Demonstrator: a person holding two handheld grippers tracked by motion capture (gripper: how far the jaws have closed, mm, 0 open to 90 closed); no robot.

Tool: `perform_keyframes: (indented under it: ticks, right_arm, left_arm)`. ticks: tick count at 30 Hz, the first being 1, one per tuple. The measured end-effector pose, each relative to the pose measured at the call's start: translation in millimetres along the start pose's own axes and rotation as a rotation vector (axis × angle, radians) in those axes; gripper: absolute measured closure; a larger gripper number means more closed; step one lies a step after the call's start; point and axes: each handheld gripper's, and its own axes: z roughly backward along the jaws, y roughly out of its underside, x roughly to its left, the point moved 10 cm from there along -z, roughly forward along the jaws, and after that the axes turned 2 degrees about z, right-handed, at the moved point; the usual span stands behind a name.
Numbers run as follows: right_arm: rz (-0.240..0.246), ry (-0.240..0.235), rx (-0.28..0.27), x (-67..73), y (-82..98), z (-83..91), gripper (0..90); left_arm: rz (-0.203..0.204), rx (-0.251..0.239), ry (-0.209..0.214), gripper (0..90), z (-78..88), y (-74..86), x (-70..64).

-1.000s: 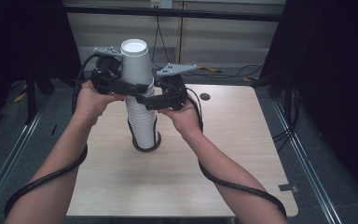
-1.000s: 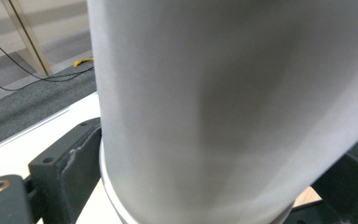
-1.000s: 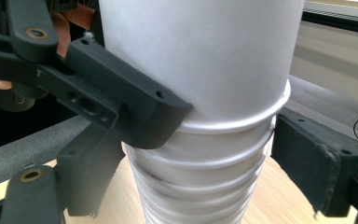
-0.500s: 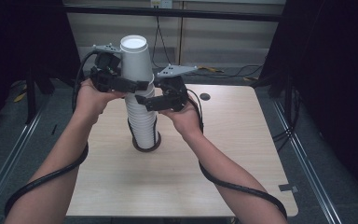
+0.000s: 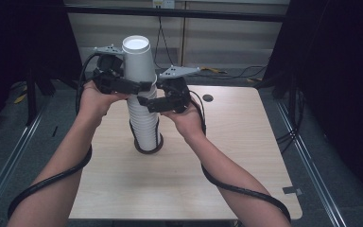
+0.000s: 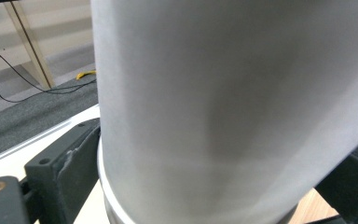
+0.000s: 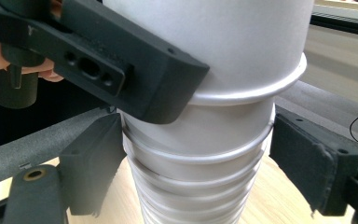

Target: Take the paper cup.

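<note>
A tall stack of upside-down white paper cups [image 5: 144, 127] stands in the middle of the wooden table [image 5: 246, 142]. My left gripper [image 5: 139, 86] is shut on the top cup [image 5: 137, 61], which sits a little raised on the stack; its wall looms close in the left gripper view [image 6: 223, 102]. Just below, my right gripper [image 5: 144, 101] holds the stack [image 7: 196, 158]. Its jaws have just been closing with the stack between them, and both pads [image 7: 93, 158] now touch the cup rims. One finger of the left gripper [image 7: 121, 60] crosses the top cup [image 7: 233, 46] above.
A dark ring [image 5: 147, 149] circles the foot of the stack. A round black hole [image 5: 208, 98] sits in the table behind the right hand. Cables trail from both grippers along the forearms. Dark curtains and floor rails flank the table.
The right gripper's jaws have drawn in onto the stack. Both hands and the cups have stayed where they were.
</note>
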Motion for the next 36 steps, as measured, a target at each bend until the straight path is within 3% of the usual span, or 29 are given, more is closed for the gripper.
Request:
perform_keyframes:
  ticks: [17,21,36]
  right_arm:
    - [0.008,-0.001,0.004,0.1,0.8,0.8,17.6]
    - [0.009,0.001,0.007,0.3,1.0,0.8,17.7]
    - [0.012,-0.002,0.010,0.3,1.8,0.5,17.3]
  left_arm:
    - [-0.008,0.004,-0.008,7.9,5.4,-3.0,0.1]
    - [0.009,-0.031,-0.001,7.9,10.9,-12.1,-0.6]
    - [0.014,-0.046,0.011,9.0,25.4,-31.8,-3.7]
